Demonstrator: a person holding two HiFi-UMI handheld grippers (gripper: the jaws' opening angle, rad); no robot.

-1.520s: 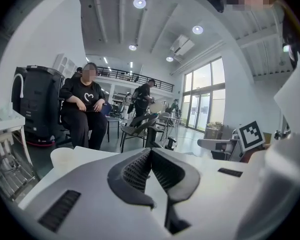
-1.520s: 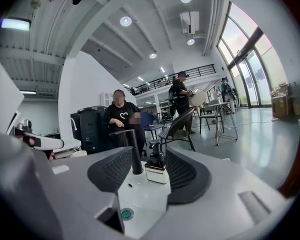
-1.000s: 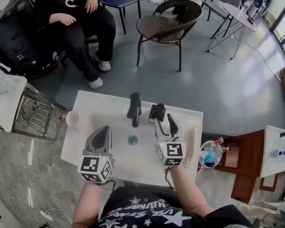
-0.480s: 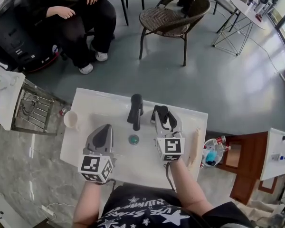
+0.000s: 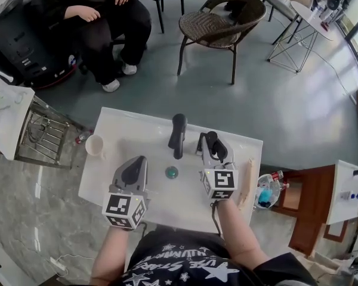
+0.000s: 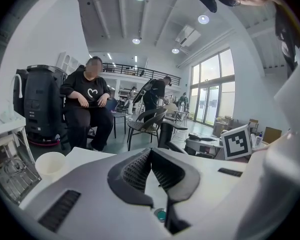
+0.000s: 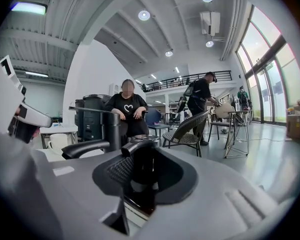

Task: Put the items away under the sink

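The black pump bottle [image 7: 144,168] stands at the far right of the sink [image 5: 125,124], just right of the tap [image 5: 178,134]. The right gripper [image 5: 211,151] has just been closing its jaws onto the body below the pump head, I'd say so it lifts out upright. The left gripper [image 5: 135,170] hangs pinched together and empty over the near left, probably kept free to open the space under the sink.

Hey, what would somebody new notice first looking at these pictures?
The right hand-held gripper, whose jaws have just been closing on a black pump bottle beside the black faucet on the white sink top. Farther off, a seated person in black and a wicker chair stand out on the grey floor.
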